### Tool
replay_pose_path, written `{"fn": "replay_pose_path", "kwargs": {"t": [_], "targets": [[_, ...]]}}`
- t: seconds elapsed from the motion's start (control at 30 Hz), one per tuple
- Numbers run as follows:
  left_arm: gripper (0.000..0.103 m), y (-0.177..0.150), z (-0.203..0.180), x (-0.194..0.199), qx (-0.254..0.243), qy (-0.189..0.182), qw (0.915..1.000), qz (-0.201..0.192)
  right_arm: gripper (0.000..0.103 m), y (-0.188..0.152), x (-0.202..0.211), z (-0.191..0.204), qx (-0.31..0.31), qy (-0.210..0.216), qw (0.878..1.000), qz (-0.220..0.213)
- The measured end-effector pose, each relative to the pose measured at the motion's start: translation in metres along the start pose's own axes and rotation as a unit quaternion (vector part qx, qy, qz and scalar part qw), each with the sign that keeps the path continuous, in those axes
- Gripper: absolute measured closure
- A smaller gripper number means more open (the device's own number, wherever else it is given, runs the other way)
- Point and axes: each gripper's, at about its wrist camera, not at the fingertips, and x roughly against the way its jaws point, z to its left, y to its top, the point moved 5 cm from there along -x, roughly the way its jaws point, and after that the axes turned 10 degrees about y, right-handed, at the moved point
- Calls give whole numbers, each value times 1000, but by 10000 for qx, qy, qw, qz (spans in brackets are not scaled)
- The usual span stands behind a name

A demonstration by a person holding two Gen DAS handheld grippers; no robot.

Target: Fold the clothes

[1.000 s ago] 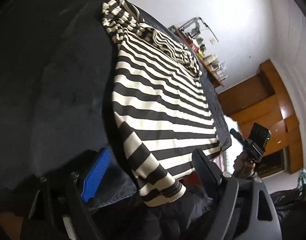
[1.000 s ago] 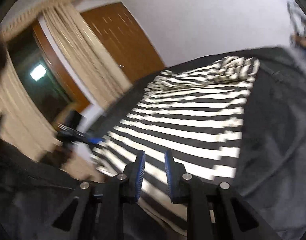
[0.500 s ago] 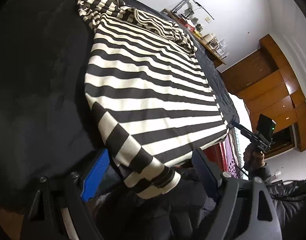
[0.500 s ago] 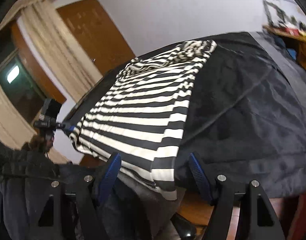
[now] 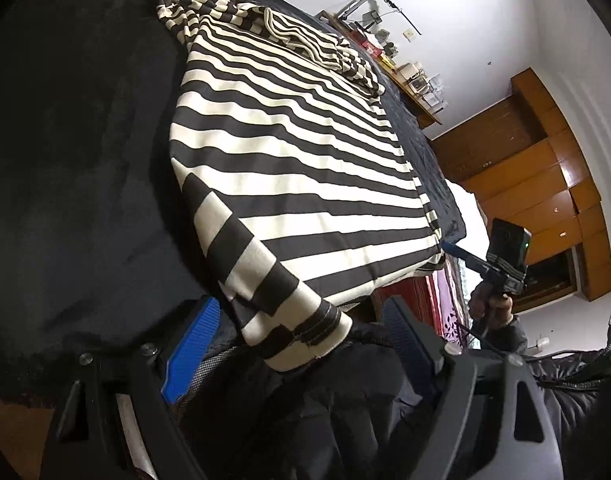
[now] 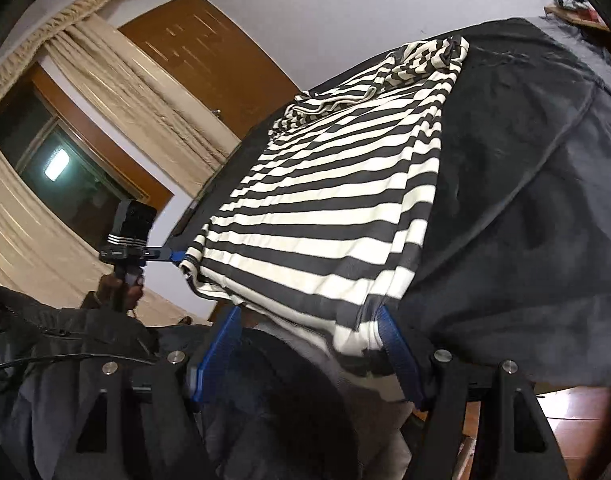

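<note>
Pinching the two near hem corners cleanly seems key: both the left gripper (image 5: 297,344) and right gripper (image 6: 309,350) stand spread around the striped shirt (image 5: 297,168), flat on the dark bed (image 5: 85,160).

Both wrist views face the striped shirt (image 5: 289,152) closely.
</note>
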Motion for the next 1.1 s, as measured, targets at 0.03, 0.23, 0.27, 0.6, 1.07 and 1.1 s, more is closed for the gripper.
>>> {"fn": "replay_pose_path", "kwargs": {"t": [0.03,0.23,0.27,0.6,1.07,1.1], "targets": [[16,-1,0,0,-41,-4,10000,13,31,0,2,0,47,-115,9999,34],[16,-4,-7,0,-374,103,9991,164,31,-12,16,-3,20,-568,9979,309],[16,-5,-9,-1,-462,135,9986,199,31,-14,16,-4,1,-605,9975,360],[16,1,0,1,-467,289,9983,169,31,-11,-13,2,-100,52,9977,662],[16,13,6,0,-612,345,9975,75,31,26,-41,5,233,-133,9945,1016],[16,15,6,-1,-599,331,9976,92,36,27,-45,6,311,-193,9937,1063]]}}
